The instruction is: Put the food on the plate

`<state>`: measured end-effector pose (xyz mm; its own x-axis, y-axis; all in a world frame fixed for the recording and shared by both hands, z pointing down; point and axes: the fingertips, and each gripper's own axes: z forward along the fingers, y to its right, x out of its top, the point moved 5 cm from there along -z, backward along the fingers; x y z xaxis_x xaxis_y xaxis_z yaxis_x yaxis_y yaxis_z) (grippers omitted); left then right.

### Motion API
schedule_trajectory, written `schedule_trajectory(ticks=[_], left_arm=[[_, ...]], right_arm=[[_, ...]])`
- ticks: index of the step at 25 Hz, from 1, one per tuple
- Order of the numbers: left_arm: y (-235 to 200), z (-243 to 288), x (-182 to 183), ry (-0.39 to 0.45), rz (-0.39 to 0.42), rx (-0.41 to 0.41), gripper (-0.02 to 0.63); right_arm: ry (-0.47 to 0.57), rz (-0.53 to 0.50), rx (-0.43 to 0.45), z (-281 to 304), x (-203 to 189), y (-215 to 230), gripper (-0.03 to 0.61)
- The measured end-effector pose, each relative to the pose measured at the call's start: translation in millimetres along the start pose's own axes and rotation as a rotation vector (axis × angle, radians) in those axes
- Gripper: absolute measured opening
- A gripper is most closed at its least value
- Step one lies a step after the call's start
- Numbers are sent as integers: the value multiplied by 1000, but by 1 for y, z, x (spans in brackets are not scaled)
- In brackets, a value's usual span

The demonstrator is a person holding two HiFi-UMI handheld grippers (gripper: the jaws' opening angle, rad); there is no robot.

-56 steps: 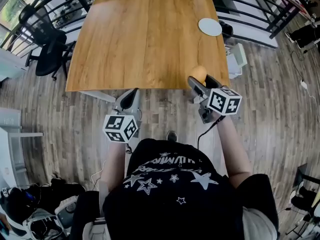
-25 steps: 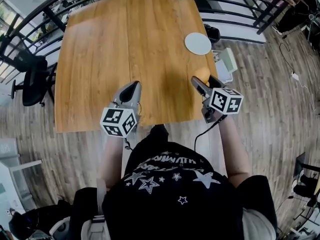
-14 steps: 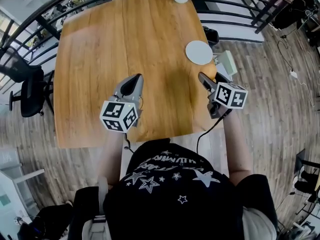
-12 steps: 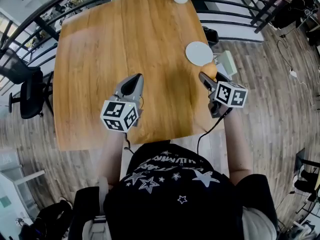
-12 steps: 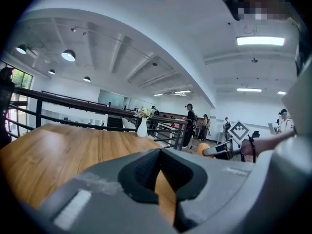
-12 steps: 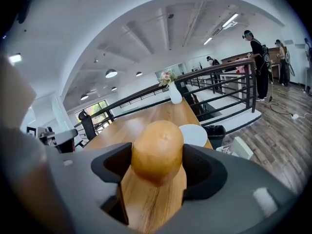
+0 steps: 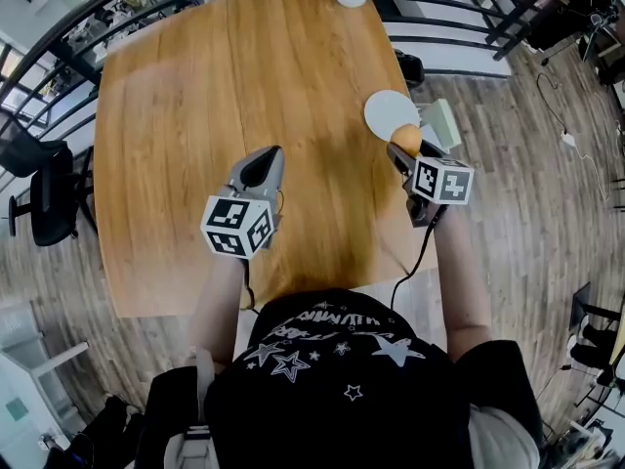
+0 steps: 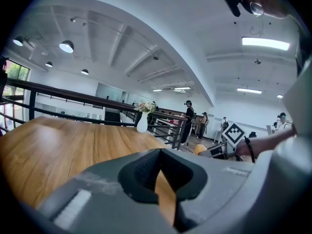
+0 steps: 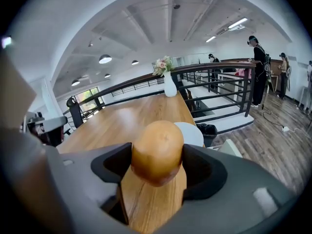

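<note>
Potato (image 9: 157, 150), long axis upright, is clamped in right tongs (image 9: 157, 165).

Bright, even light all round, ceiling lamps (image 8: 67, 46) and a strip light (image 8: 264, 43) glowing overhead, a pale sheen and one soft shadow on the wooden surface (image 7: 195, 115), heavy fisheye bending at every edge, and black corners framing both gripper views.
</note>
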<state>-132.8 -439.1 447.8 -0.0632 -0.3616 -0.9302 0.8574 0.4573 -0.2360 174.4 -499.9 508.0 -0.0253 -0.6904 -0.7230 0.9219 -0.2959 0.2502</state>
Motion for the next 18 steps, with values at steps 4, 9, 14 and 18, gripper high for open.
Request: schedule_trajectory(ticks=[4, 9, 14, 18], left_arm=[[-6, 19, -6, -20, 1, -28, 2], [-10, 44, -7, -37, 21, -69, 2], [-11, 65, -5, -41, 24, -100, 2], [-12, 77, -8, -49, 18, -109, 2]], right_arm=[[-44, -48, -51, 25, 6, 13, 333], [-68, -79, -85, 50, 15, 20, 333], [-102, -103, -123, 70, 23, 33, 333], [-171, -108, -138, 84, 19, 43, 333]])
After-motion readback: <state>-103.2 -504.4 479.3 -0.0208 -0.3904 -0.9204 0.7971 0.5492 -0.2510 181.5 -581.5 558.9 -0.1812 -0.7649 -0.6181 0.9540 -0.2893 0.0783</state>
